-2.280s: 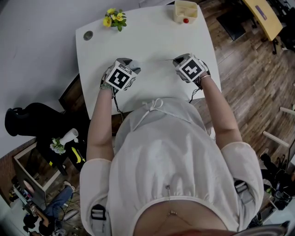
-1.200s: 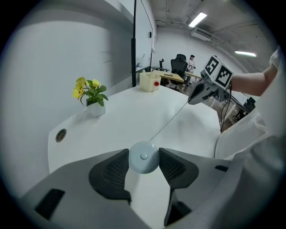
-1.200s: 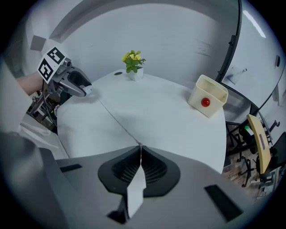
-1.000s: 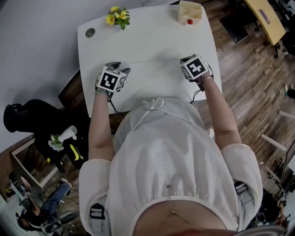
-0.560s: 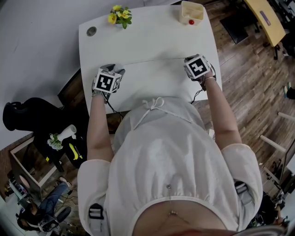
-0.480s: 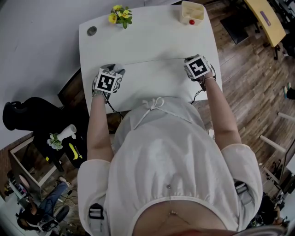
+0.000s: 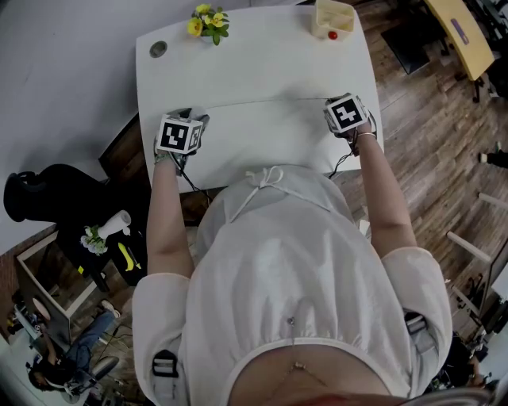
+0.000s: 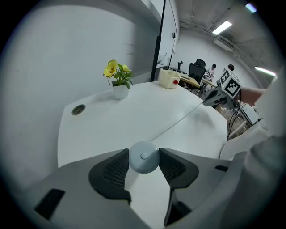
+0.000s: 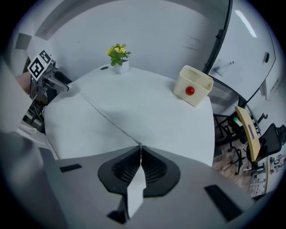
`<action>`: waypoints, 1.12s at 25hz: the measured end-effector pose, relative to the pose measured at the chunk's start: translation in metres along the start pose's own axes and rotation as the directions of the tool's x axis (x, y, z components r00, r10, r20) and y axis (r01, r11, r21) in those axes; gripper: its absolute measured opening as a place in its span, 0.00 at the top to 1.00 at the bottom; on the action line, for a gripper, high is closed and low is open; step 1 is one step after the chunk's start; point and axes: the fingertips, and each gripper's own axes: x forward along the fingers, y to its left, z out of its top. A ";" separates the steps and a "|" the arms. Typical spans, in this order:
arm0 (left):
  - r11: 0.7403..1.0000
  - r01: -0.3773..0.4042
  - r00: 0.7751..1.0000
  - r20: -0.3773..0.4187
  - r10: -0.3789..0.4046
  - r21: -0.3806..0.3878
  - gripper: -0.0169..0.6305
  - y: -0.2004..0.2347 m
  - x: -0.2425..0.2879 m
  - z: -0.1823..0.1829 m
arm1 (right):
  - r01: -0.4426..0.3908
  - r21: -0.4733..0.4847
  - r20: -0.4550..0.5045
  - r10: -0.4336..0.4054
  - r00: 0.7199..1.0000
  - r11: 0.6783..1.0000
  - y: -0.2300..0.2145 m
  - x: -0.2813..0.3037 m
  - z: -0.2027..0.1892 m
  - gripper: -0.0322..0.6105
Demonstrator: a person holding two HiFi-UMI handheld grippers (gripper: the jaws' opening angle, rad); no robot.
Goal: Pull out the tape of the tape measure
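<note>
While my left claw [image 8: 143,154] grips the tape measure [image 8: 143,157], a round pale grey case with a small button at its centre, the dark ribbed pads press on it from both sides. That case sits just above the near left part of the white bench [image 7: 254,63], close to the edge by my body.

My right claw [image 9: 140,146] is clenched, pads together, with the end of the tape [image 9: 105,117] pinched at their very tip. It hovers over the near right corner of the bench, well apart from the left one.

Between the two claws the tape runs as a thin pale line (hard to pick out against the white top), drawn out straight across the front of the bench. From the right gripper view it leads away to the left claw on the far side; from the left gripper view it leads up to the right claw.

At the back of the bench stand potted yellow flowers [image 7: 205,24] near the left corner and a cream box [image 7: 333,17] near the right corner, with a red ball [image 7: 333,35] on its front. Neither one touches the tape.
</note>
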 end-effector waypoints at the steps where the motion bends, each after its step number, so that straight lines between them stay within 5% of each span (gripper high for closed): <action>1: 1.000 -0.005 1.000 -0.004 0.005 0.000 0.62 0.001 0.000 0.000 | -0.002 0.004 -0.002 0.002 1.000 1.000 0.001 0.000 0.000 0.93; 11: 0.999 0.036 0.999 -0.011 -0.036 -0.016 0.62 -0.007 0.014 0.008 | -0.063 0.069 0.034 0.060 0.998 0.996 0.017 0.007 0.014 0.92; 28: 0.999 0.041 0.994 -0.106 -0.041 0.002 0.62 0.006 0.056 -0.004 | -0.020 0.056 -0.043 0.023 0.999 0.998 0.017 0.049 0.014 0.90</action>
